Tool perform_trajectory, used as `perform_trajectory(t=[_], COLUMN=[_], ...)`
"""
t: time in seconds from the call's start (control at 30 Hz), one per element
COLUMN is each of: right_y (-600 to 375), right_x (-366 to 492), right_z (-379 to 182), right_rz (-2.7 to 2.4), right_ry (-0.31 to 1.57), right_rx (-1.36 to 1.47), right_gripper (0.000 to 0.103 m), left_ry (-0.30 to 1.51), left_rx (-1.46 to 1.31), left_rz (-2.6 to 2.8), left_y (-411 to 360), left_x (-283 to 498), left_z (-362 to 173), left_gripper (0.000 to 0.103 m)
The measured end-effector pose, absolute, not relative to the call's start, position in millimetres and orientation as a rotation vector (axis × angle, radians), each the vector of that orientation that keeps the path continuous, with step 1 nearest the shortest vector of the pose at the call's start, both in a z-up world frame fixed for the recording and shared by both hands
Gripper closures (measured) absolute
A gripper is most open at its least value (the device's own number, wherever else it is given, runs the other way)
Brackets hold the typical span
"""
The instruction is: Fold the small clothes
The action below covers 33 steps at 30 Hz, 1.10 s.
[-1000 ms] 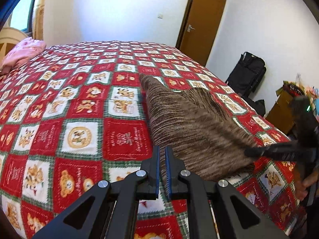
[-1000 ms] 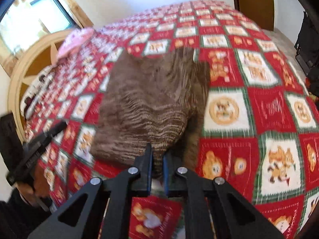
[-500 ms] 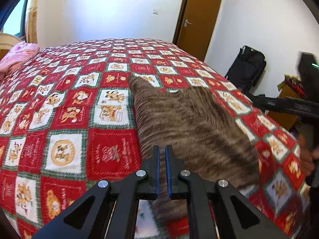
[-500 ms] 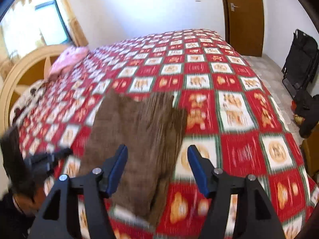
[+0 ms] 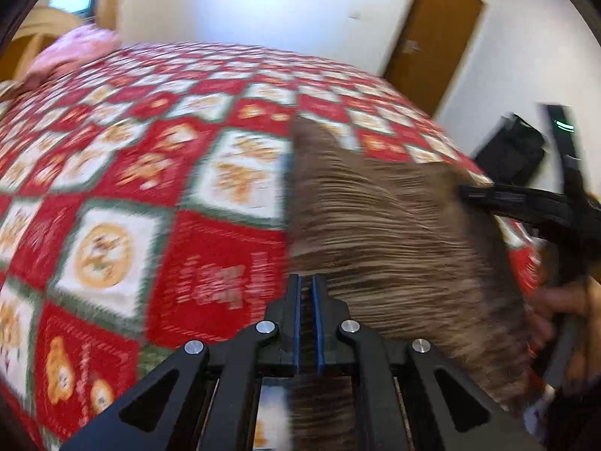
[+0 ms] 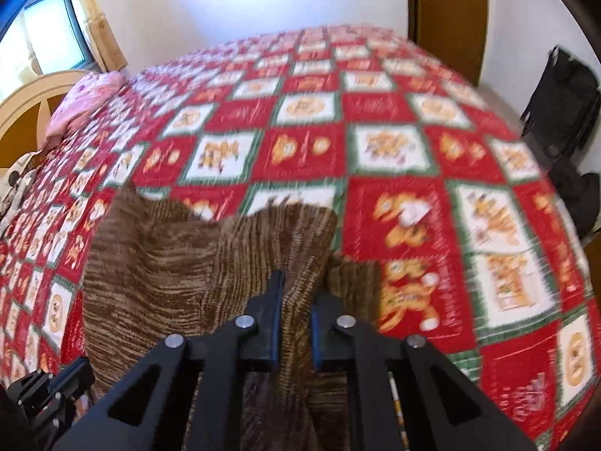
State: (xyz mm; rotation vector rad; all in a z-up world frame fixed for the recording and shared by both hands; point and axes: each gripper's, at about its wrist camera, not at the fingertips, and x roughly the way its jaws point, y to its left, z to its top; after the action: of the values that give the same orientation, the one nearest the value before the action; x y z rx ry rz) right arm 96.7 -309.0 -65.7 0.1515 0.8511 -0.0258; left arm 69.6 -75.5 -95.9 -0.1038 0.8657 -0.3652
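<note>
A brown striped knit garment (image 5: 394,233) lies on a red, white and green patchwork bedspread (image 5: 112,188), near the bed's front edge. My left gripper (image 5: 308,282) is shut on its near left edge, with cloth pinched between the blue pads. The right gripper (image 5: 465,191) reaches in from the right over the garment's far right side. In the right wrist view the garment (image 6: 169,263) bunches up between the pads of my right gripper (image 6: 296,282), whose jaws are closing on that fold. The left gripper (image 6: 49,387) shows at the lower left.
A pink pillow (image 6: 86,101) lies by the curved wooden headboard (image 6: 33,101). A brown door (image 5: 432,37) and a black bag (image 6: 563,101) stand beyond the bed's right side. A person's hand (image 5: 563,300) holds the right gripper. The bedspread (image 6: 413,112) stretches far behind the garment.
The right gripper let go of the garment, opened wide, then shut again on a fold of it. The left gripper stayed shut on the cloth and dropped lower.
</note>
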Motion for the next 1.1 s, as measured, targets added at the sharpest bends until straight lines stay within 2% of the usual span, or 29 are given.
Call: perform_trajectory(t=[0.07, 0.17, 0.23, 0.27, 0.3, 0.33, 0.37, 0.4, 0.47, 0.5, 0.67, 0.9, 1.1], right_y=[-314, -313, -316, -317, -321, -326, -335, -340, -346, -343, -295, -274, -280], right_x=[92, 105, 105, 106, 107, 106, 101, 96, 73, 61, 9, -24, -33], right_z=[-64, -85, -93, -93, -93, -91, -86, -80, -57, -49, -39, -91, -101], right_rz=[-0.052, -0.058, -0.062, -0.073, -0.095, -0.115, -0.124, -0.144, -0.143, -0.114, 0.074, 0.113, 0.073], right_ry=[0.818, 0.872, 0.844, 0.835, 0.837, 0.842, 0.832, 0.809, 0.737, 0.722, 0.785, 0.970, 0.897], right_rx=[0.150, 0.112, 0.108, 0.100, 0.095, 0.106, 0.143, 0.173, 0.211, 0.209, 0.113, 0.080, 0.142], right_gripper=[0.091, 0.091, 0.089, 0.081, 0.064, 0.057, 0.057, 0.069, 0.083, 0.086, 0.087, 0.088, 0.089], left_ry=[0.924, 0.907, 0.911, 0.914, 0.922, 0.933, 0.935, 0.925, 0.883, 0.865, 0.822, 0.876, 0.875], left_rx=[-0.077, -0.083, -0.054, -0.052, -0.053, -0.052, -0.048, -0.038, -0.011, 0.003, 0.043, 0.187, 0.241], left_rz=[-0.305, -0.331, -0.335, -0.338, -0.343, -0.346, -0.348, -0.351, -0.348, -0.346, -0.397, -0.394, -0.365], left_y=[-73, -71, -74, -74, -74, -73, -72, -72, -71, -72, -84, -101, -100], left_x=[77, 75, 75, 75, 76, 76, 76, 73, 70, 68, 54, 28, 14], left_z=[-109, -110, -109, -108, -106, -104, -102, -97, -89, -84, -70, -86, -84], left_gripper=[0.097, 0.097, 0.097, 0.097, 0.097, 0.097, 0.097, 0.097, 0.097, 0.097, 0.097, 0.097, 0.097])
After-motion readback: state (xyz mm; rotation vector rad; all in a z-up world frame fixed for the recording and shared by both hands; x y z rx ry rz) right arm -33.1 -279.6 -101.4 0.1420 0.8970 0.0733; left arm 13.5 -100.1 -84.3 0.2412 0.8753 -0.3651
